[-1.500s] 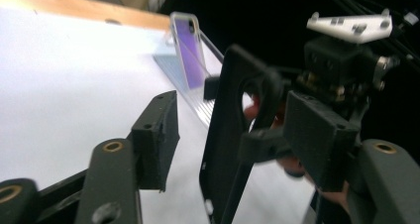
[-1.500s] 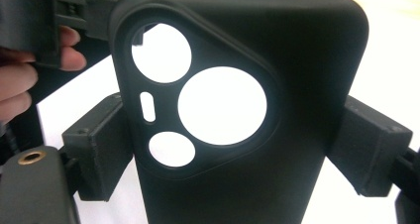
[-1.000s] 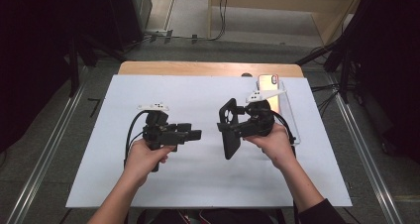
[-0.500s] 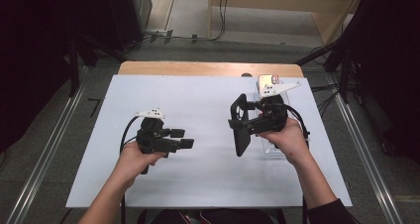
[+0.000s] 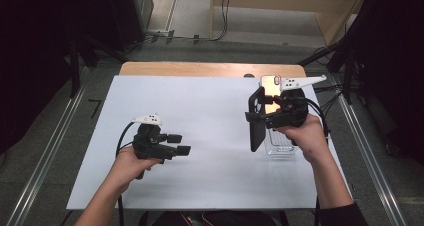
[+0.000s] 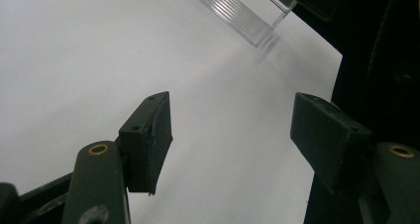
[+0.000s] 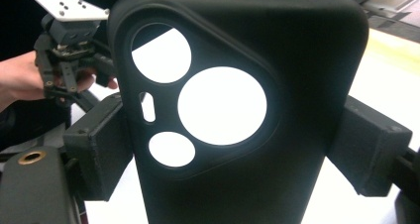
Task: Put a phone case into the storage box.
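My right gripper (image 5: pixel 260 117) is shut on a black phone case (image 5: pixel 256 120), held upright on its long edge above the right side of the white table (image 5: pixel 210 106). In the right gripper view the case (image 7: pixel 297 60) shows its camera cut-outs, and the pads (image 7: pixel 369 149) press on both of its sides. My left gripper (image 5: pixel 180 143) hovers low over the left part of the table, pointing right. Its jaws stand open with nothing between them (image 6: pixel 233 135). Behind the case a phone (image 5: pixel 270 83) with a pinkish back lies near the far edge.
A clear plastic stand (image 5: pixel 280 147) sits on the table under my right hand, and it also shows far off as the clear stand (image 6: pixel 247 16) in the left gripper view. A wooden strip (image 5: pixel 200 68) borders the far edge. Metal rails run along both sides on the floor.
My right gripper has carried the black case to the right and farther back, over the clear stand. My left gripper has drifted slightly left and toward the near edge.
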A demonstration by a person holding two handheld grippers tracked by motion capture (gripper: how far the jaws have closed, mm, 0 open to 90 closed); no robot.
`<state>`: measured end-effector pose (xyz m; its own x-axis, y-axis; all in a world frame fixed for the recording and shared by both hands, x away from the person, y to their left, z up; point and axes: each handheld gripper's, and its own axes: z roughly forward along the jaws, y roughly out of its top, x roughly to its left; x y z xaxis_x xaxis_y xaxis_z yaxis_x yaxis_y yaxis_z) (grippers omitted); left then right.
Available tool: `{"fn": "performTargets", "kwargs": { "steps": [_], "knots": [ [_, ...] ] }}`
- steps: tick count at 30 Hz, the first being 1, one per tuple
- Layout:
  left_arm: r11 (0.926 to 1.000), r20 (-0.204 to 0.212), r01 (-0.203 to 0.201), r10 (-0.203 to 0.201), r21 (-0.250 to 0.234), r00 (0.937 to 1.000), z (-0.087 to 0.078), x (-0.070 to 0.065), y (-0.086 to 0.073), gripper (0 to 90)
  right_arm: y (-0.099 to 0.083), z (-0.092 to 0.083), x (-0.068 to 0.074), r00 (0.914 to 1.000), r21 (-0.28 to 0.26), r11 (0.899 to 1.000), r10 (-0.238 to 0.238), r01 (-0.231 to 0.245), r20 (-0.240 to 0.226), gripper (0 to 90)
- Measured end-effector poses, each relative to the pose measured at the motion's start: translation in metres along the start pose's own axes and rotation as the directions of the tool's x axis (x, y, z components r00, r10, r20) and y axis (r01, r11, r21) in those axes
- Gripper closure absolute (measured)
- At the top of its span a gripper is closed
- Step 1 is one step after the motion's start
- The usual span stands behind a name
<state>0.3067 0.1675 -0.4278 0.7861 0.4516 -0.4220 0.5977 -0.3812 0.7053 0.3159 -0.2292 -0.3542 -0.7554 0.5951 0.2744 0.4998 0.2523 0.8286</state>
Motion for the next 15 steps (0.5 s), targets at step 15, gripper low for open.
{"fn": "performTargets", "kwargs": {
  "steps": [15],
  "knots": [
    [0.9999, -0.023, 0.014, -0.014, -0.005, 0.9996, -0.008, 0.006, -0.012, 32.9, -0.003, -0.038, -0.023, 0.9767, -0.098, 0.993, 0.078, -0.059, 0.2, 11.9]
  ]
}}
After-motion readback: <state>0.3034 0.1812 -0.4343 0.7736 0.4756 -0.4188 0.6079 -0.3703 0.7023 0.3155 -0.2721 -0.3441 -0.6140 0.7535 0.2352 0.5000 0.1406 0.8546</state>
